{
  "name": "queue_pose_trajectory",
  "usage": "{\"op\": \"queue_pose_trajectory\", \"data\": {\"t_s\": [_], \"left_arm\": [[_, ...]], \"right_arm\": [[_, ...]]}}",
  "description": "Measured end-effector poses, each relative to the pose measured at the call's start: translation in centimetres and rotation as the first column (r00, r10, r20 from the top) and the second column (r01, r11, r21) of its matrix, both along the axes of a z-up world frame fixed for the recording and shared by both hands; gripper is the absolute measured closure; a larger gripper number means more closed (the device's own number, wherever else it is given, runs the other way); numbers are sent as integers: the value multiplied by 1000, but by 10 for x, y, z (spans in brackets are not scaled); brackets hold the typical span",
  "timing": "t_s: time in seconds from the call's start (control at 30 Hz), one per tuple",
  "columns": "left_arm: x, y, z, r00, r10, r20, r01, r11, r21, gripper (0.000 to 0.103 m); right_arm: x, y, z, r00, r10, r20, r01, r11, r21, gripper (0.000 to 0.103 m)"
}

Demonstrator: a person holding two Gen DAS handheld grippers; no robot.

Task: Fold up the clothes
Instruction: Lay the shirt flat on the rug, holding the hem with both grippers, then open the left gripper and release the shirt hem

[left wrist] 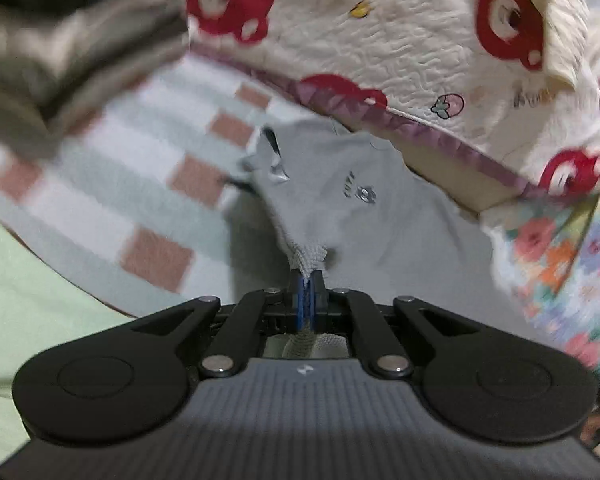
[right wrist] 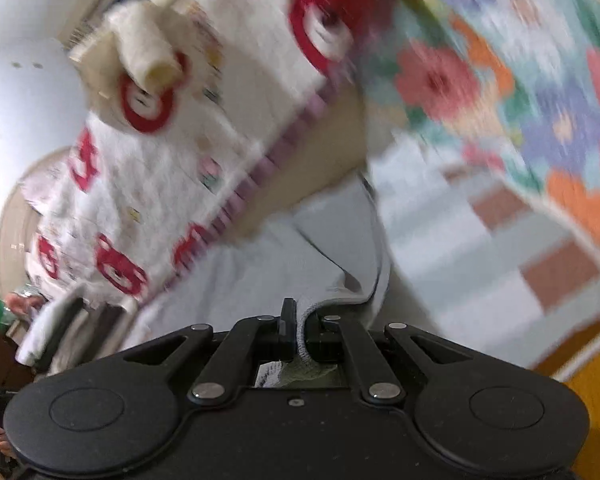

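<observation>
A light grey garment (left wrist: 340, 200) with a small dark printed emblem lies stretched over a checked blanket. My left gripper (left wrist: 308, 280) is shut on a bunched ribbed edge of it, the cloth pinched between the blue pads. In the right wrist view the same grey garment (right wrist: 284, 256) runs away from me, and my right gripper (right wrist: 300, 320) is shut on another ribbed edge of it. The cloth pulls taut from both grips. The picture is blurred in both views.
A cream quilt with red bear prints (left wrist: 380, 40) and a purple frilled hem lies just behind the garment. A flowered blanket (left wrist: 560, 248) sits to the right, the pale checked blanket (left wrist: 120, 184) underneath. A dark striped cloth (left wrist: 60, 40) is at upper left.
</observation>
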State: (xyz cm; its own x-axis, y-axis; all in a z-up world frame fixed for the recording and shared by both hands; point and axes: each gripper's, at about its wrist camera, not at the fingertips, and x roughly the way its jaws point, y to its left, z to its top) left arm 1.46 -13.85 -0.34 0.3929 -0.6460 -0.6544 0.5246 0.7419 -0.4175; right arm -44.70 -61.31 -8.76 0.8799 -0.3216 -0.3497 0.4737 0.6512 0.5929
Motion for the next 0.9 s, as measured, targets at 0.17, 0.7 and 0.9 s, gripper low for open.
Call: {"op": "queue_pose_trajectory", "data": {"t_s": [0.17, 0.7, 0.9], "left_arm": [[-27, 6, -9, 999, -28, 31, 24, 991, 132, 101], [-20, 34, -63, 973, 73, -218, -54, 994, 92, 101], [-25, 29, -93, 973, 86, -214, -44, 980, 192, 101]], "right_arm": [[-7, 38, 22, 989, -2, -150, -19, 990, -136, 99], [-16, 49, -6, 922, -87, -377, 57, 994, -90, 100], [-15, 54, -32, 887, -51, -459, 31, 998, -50, 100]]}}
